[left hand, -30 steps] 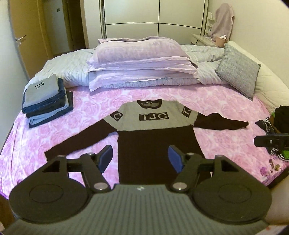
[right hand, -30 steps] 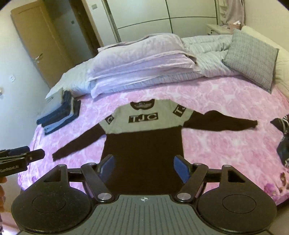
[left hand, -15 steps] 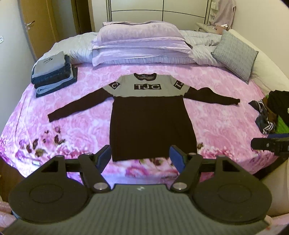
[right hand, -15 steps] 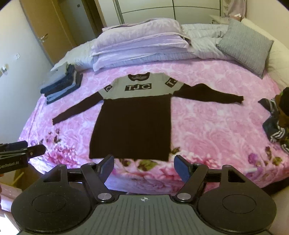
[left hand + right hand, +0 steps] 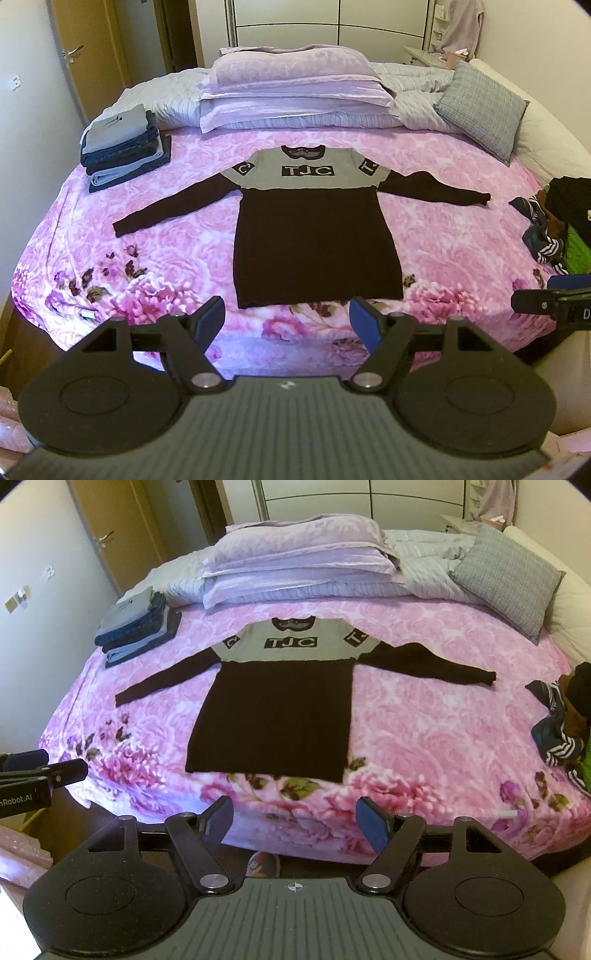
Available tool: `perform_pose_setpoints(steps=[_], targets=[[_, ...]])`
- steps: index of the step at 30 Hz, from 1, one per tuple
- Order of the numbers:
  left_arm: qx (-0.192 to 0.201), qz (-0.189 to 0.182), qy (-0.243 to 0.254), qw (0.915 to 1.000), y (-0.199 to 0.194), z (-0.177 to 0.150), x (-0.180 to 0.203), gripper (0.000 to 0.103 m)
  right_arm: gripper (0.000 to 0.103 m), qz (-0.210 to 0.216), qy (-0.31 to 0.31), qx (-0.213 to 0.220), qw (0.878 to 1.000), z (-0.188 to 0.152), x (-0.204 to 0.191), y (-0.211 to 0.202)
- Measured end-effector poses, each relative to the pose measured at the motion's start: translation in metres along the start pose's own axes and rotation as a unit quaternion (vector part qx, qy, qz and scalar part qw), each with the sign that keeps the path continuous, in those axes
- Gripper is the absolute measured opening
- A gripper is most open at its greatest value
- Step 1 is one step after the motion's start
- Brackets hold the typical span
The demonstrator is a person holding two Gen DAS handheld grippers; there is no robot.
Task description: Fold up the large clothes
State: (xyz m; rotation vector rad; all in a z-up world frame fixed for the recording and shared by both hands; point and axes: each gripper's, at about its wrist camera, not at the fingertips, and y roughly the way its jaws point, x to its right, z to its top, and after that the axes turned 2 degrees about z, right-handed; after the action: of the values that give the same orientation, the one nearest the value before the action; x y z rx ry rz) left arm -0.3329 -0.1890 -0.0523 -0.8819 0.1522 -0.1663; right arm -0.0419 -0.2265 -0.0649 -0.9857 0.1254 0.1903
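A long dark brown sweater [image 5: 314, 243] [image 5: 273, 716] with a grey "TJC" yoke lies flat on the pink floral bed, both sleeves spread out. My left gripper [image 5: 286, 319] hangs at the bed's near edge, just short of the hem; its jaws are opening and nothing is between them. In the right wrist view my right gripper [image 5: 293, 821] stands open and empty over the bed's foot edge, further back from the hem. Each gripper's tip shows at the side of the other's view.
Folded jeans and grey clothes [image 5: 122, 147] are stacked at the bed's far left. Lilac pillows [image 5: 295, 85] and a grey cushion [image 5: 484, 107] lie at the head. A heap of loose clothes [image 5: 554, 225] sits at the right edge. A shoe [image 5: 264, 864] lies on the floor below.
Both grippers have drawn back from over the sweater's body to the foot of the bed; the whole garment and its hem now show. The sweater has not moved.
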Motion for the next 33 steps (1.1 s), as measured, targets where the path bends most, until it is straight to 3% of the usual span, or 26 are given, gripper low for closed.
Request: perform_pose_setpoints(steps=[16,33], targets=[[-0.001,-0.006,0.011,0.9999,-0.007,-0.010,0.007,0.073,0.070,-0.005,0.004,-0.003,1.000,-0.014,0.003,-0.009],[-0.002,-0.003,0.010,0.9999,-0.001,0.000,0.002,0.073,0.070,0.001,-0.006,-0.003,1.000,0.000,-0.005,0.002]])
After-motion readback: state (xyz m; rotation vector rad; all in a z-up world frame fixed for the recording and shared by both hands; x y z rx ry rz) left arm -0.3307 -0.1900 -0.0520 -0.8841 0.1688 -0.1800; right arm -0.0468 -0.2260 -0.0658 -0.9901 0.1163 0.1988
